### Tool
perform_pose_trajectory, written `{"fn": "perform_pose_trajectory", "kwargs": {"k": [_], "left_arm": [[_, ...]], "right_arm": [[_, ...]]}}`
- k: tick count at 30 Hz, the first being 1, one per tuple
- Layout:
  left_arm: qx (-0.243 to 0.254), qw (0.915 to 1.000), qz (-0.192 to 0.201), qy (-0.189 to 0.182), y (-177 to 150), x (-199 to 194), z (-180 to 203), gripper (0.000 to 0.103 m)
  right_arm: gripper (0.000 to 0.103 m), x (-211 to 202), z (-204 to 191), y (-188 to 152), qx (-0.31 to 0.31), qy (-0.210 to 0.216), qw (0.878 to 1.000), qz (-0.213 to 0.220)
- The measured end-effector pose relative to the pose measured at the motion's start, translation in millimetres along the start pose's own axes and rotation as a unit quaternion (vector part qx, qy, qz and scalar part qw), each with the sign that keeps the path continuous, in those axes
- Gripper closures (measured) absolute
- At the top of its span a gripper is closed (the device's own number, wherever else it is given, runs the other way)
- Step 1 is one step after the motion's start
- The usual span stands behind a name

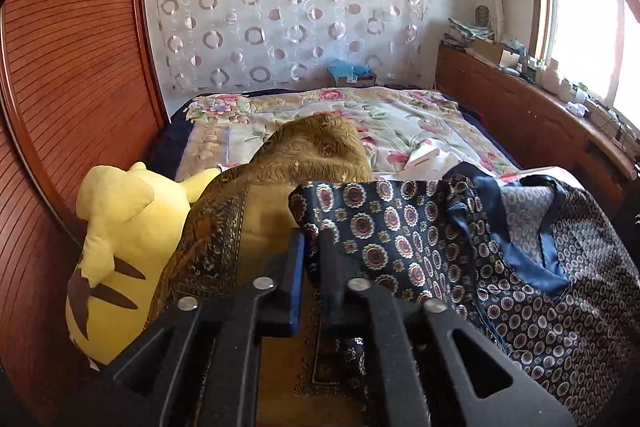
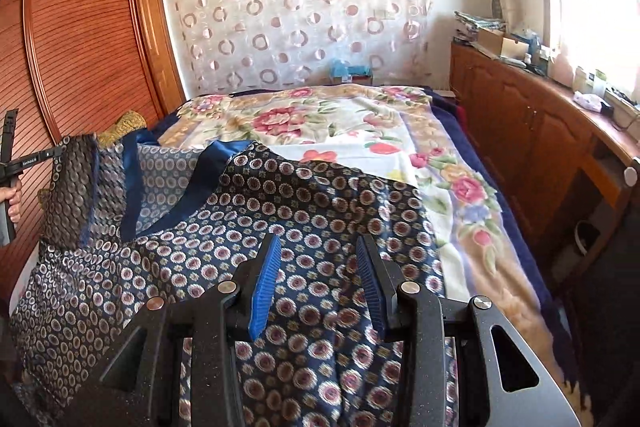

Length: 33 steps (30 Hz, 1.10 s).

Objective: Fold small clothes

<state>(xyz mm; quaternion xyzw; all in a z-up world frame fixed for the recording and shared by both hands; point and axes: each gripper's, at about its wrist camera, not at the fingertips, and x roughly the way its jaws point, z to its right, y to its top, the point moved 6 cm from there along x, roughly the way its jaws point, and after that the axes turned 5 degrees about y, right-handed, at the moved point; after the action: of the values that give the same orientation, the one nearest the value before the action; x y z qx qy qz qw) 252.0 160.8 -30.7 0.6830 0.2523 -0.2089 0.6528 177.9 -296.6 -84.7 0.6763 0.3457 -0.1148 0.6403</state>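
A navy garment with a round medallion print and plain blue trim [image 2: 280, 211] lies spread on the bed. My left gripper [image 1: 312, 239] is shut on one edge of this garment [image 1: 400, 227] and holds it lifted. In the right wrist view the lifted corner [image 2: 76, 187] stands up at the far left, beside the left gripper's black frame [image 2: 12, 163]. My right gripper [image 2: 318, 247] is open just above the garment's middle, holding nothing.
A floral sheet [image 2: 340, 123] covers the bed. A gold patterned cloth [image 1: 312, 151] and a yellow plush toy [image 1: 124, 243] lie at the left by the wooden wardrobe [image 1: 72, 87]. A wooden cabinet with clutter [image 2: 540, 115] runs along the right under the window.
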Motion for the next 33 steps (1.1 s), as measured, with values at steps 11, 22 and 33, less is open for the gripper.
{"fn": "perform_pose_trajectory", "kwargs": {"k": [11,22,33], "left_arm": [[0.020,0.9968,0.030,-0.071,-29.7,-47.8,42.5,0.027],[0.063,0.9914,-0.035,-0.110,-93.0,-48.4,113.3,0.024],[0.079,0.9879,-0.077,-0.108,-123.4,-31.4,136.8,0.024]], "right_arm": [[0.053,-17.0,10.0,-19.0,0.009,-0.031,0.999,-0.018],[0.053,-24.1,46.4,-35.4,0.051,-0.061,0.995,-0.060],[0.053,-27.2,64.1,-59.1,0.084,-0.024,0.992,-0.092]]}}
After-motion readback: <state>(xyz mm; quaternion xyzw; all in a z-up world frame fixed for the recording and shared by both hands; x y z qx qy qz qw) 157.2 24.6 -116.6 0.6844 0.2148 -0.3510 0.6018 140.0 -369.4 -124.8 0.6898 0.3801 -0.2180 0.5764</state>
